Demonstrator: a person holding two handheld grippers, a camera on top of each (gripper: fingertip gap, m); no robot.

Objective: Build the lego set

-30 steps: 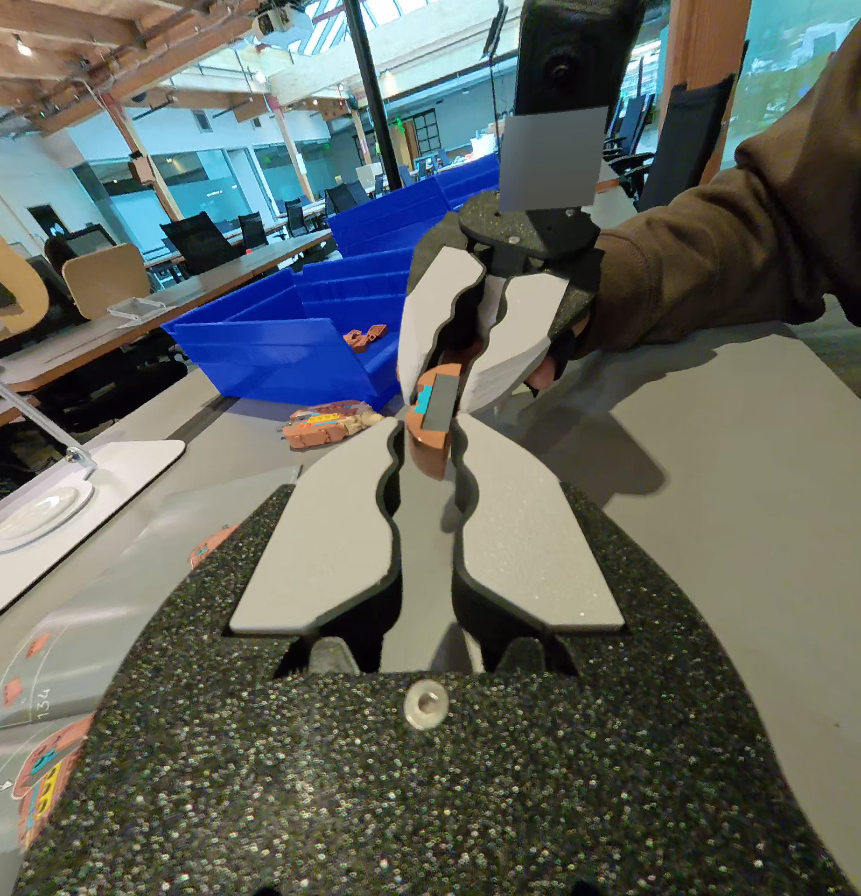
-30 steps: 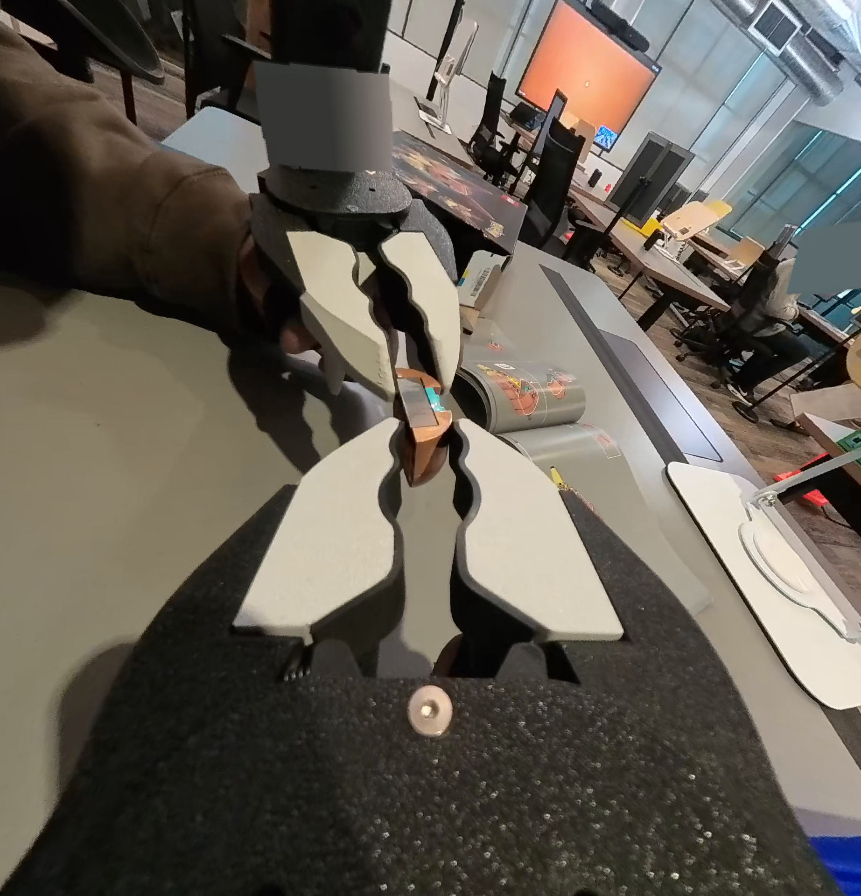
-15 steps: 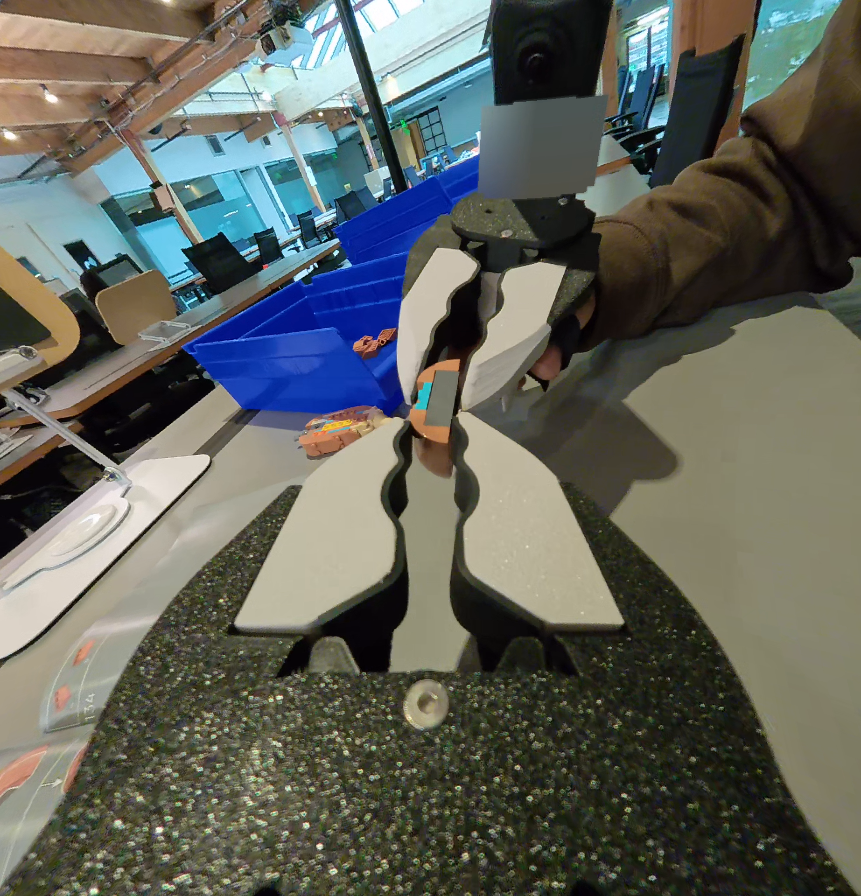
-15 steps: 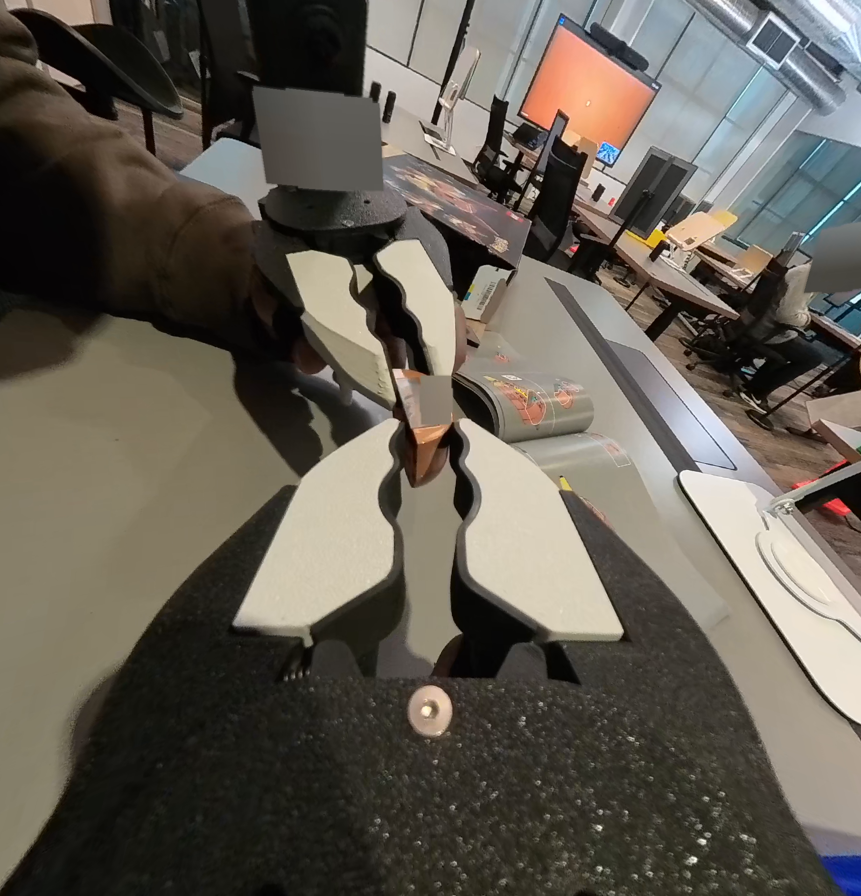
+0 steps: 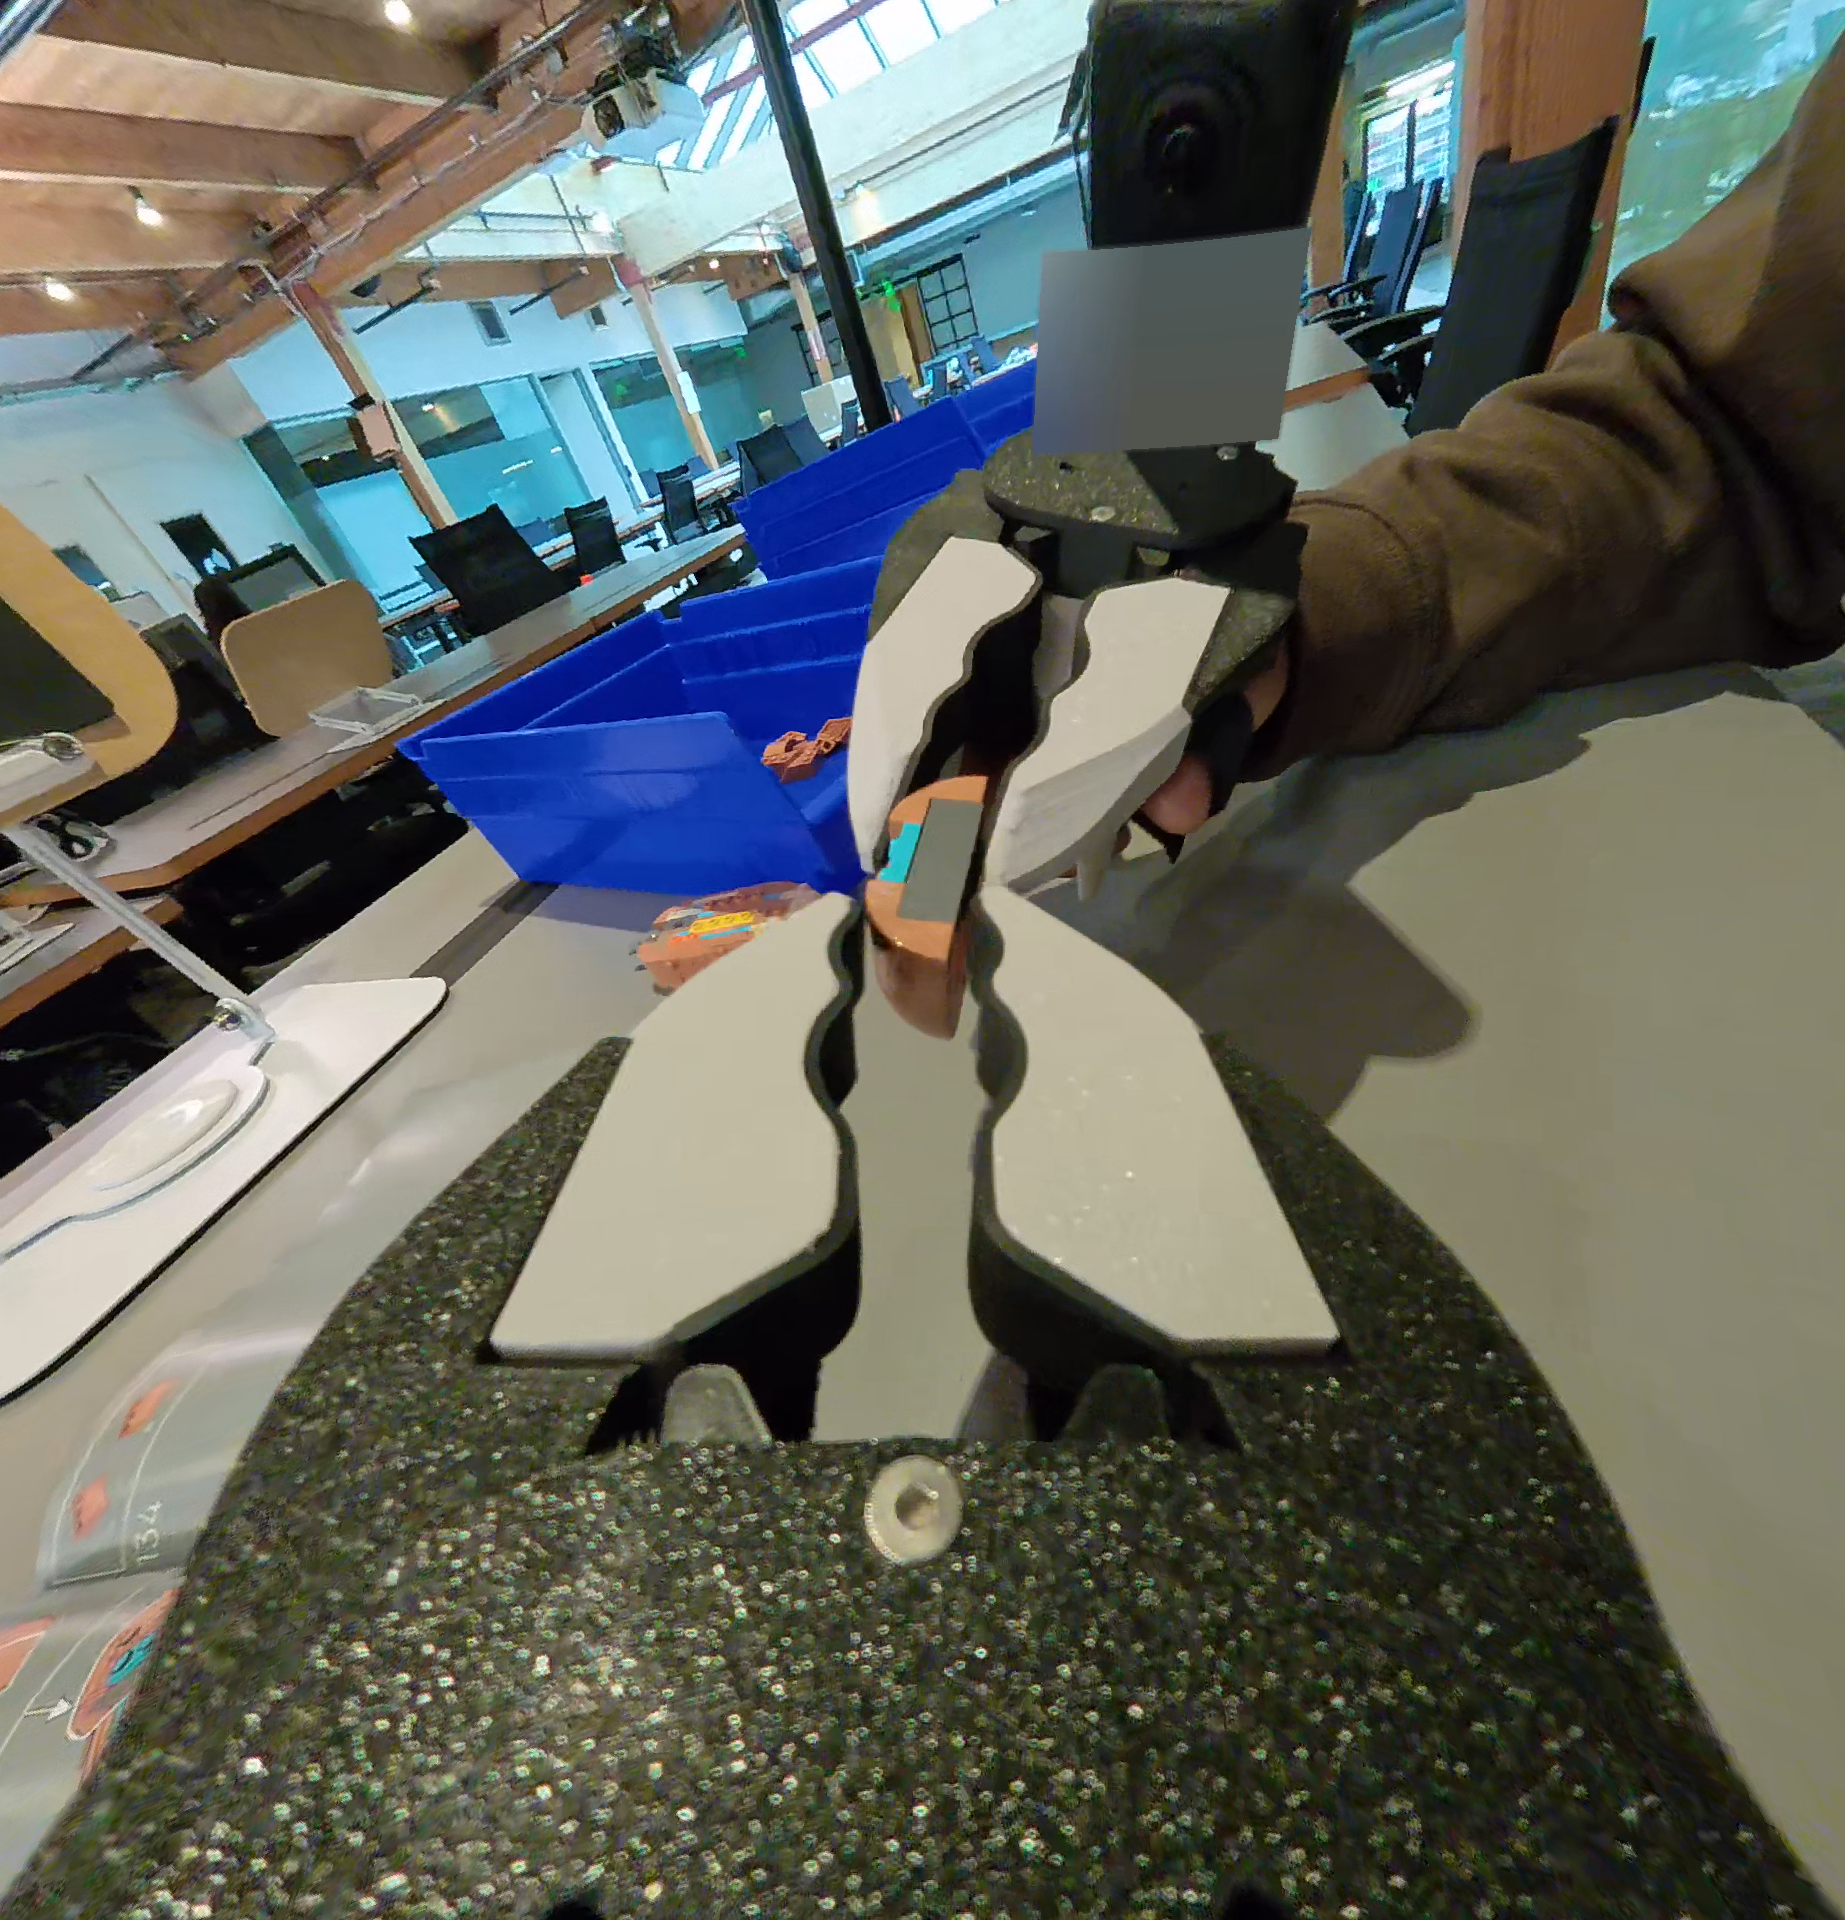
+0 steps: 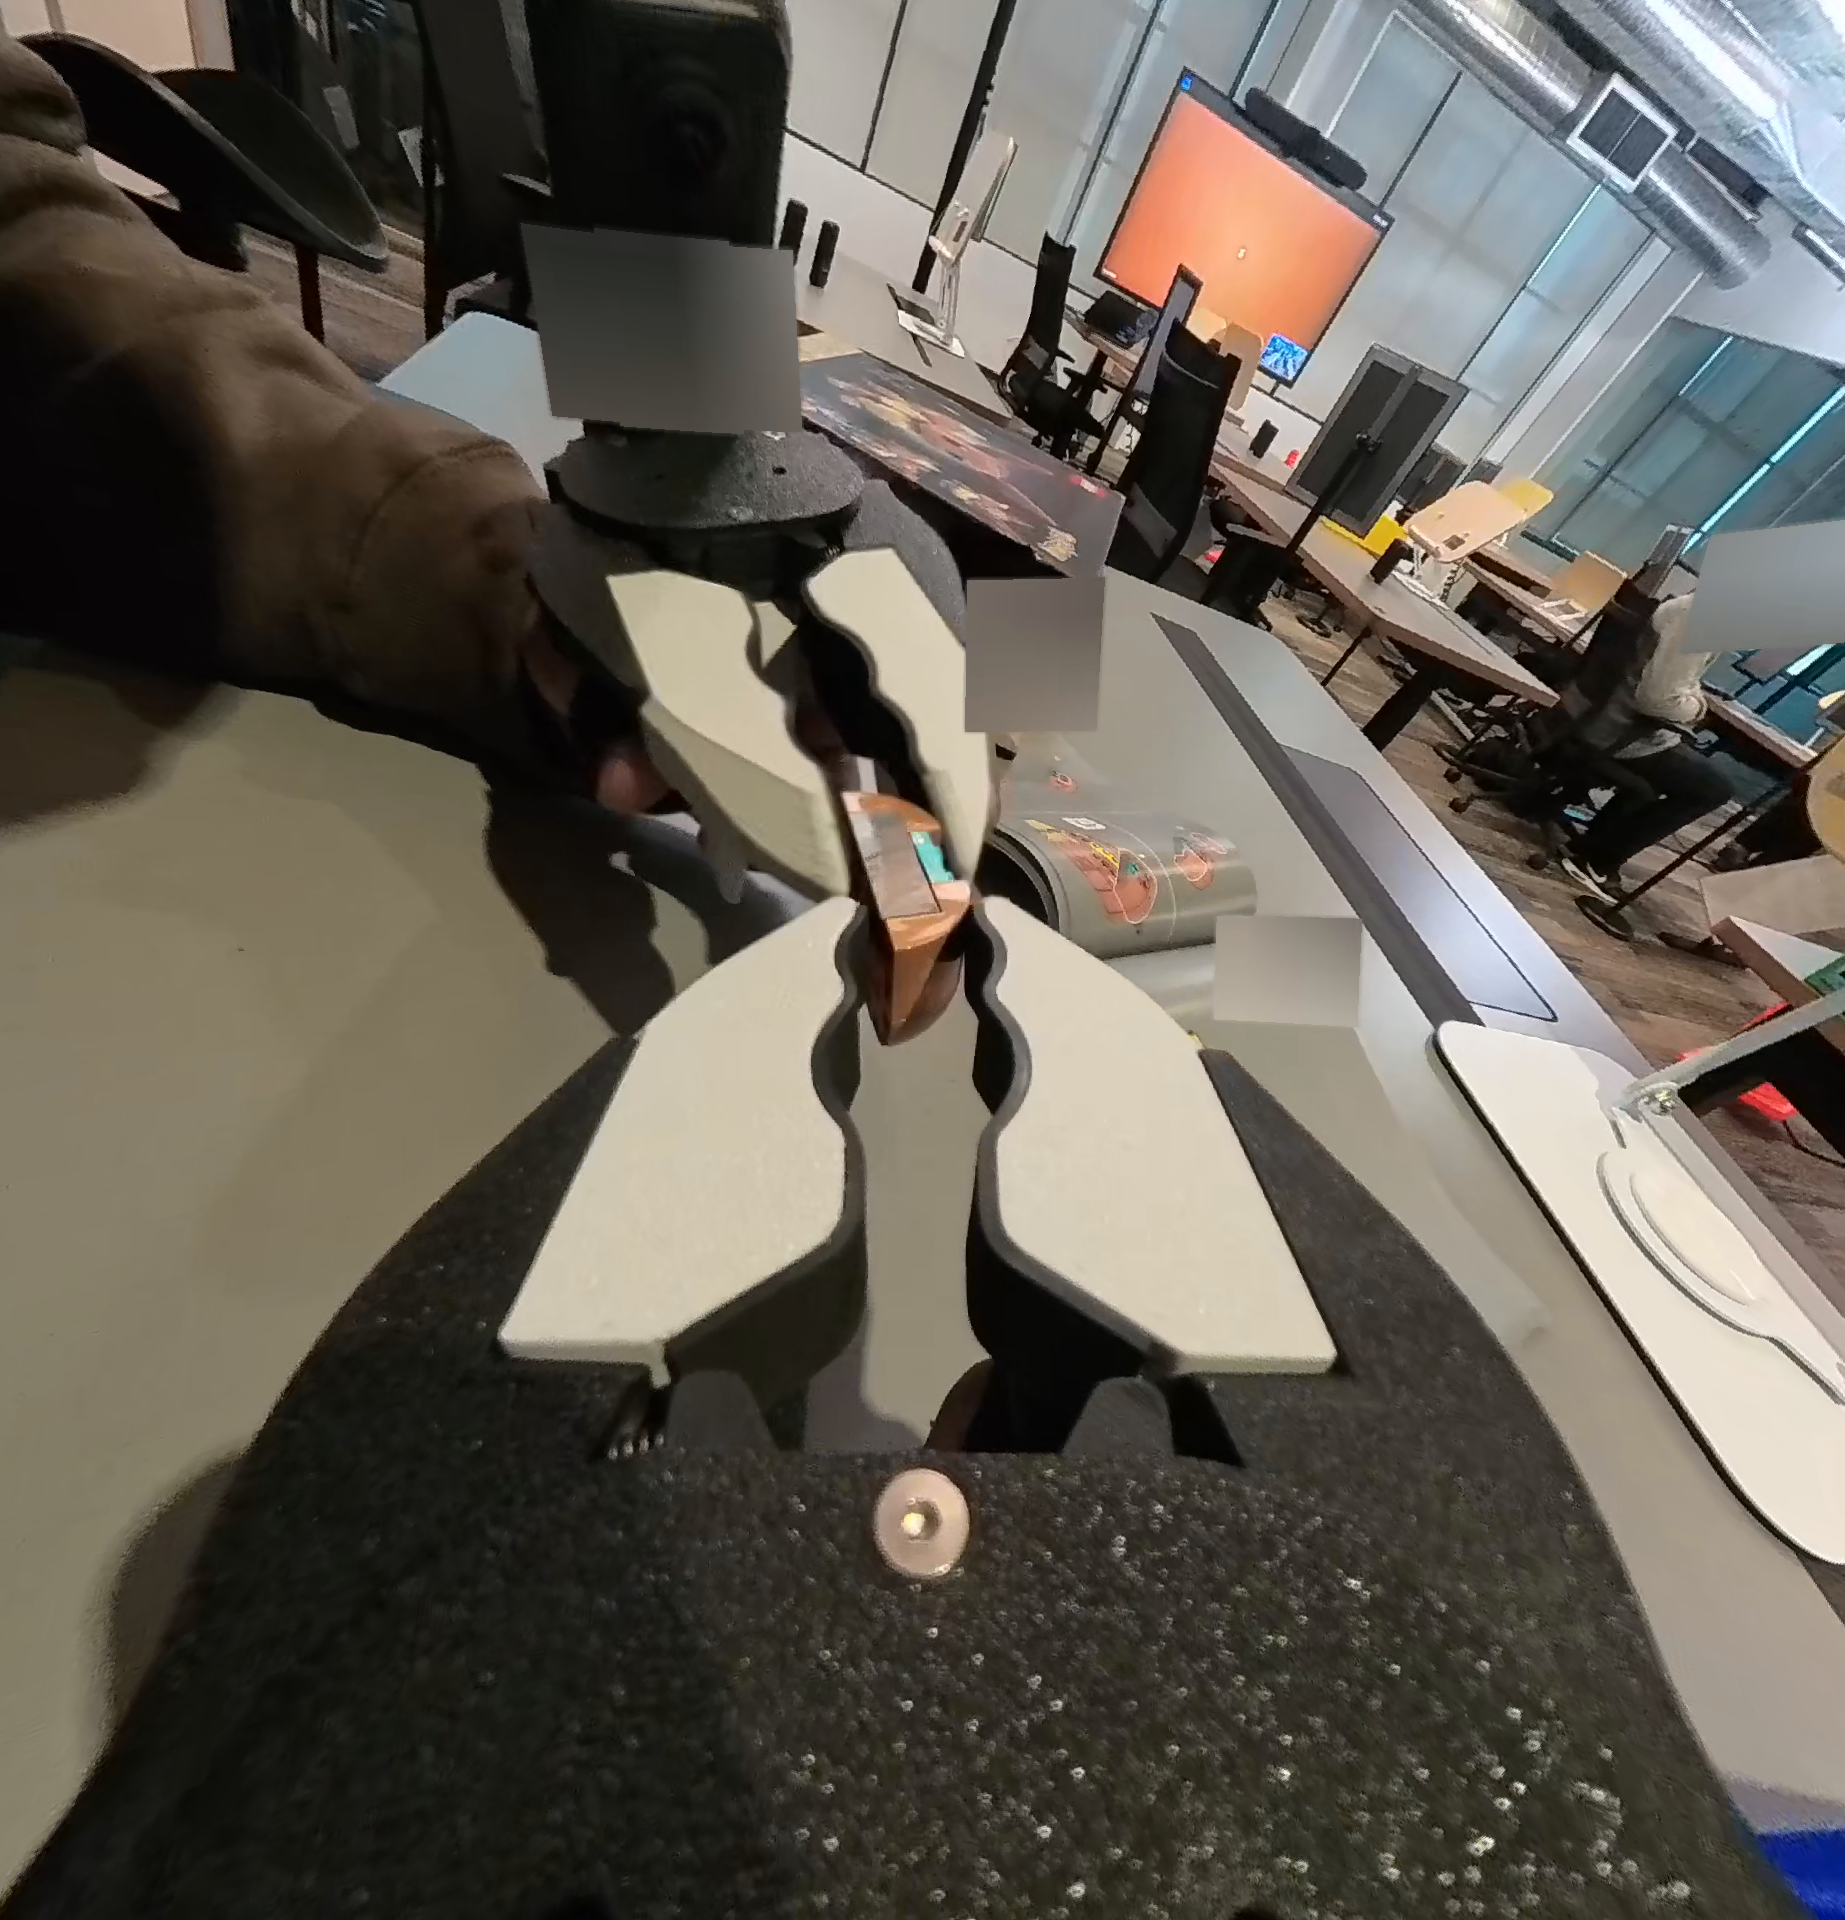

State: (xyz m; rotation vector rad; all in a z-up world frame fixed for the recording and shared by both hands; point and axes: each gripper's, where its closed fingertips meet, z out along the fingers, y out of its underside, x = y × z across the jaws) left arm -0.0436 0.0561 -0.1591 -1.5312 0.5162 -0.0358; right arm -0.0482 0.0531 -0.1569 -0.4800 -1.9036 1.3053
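A small brown lego assembly (image 5: pixel 923 966) with a grey tile and a teal piece on it is held in the air above the grey table (image 5: pixel 1572 1039). My left gripper (image 5: pixel 918 920) is shut on its near end. My right gripper (image 5: pixel 959 831) faces it tip to tip and is shut on the far end. In the right wrist view the same assembly (image 6: pixel 913 966) sits between my right gripper's tips (image 6: pixel 913 920), and the left gripper (image 6: pixel 897 842) clamps it from the opposite side. A hand in a brown sleeve holds each gripper.
Blue bins (image 5: pixel 627 790) stand at the table's far left, one with loose brown pieces (image 5: pixel 798 748). A partly built brown model (image 5: pixel 720 930) lies before them. An open instruction booklet (image 6: pixel 1126 873) lies on the table. A white stand base (image 5: pixel 170 1122) sits beside it. Both grippers' tips are close together, under 4 cm apart.
Both grippers stay shut on the assembly. The pair has risen and tilted slightly, and the assembly has turned a little between them.
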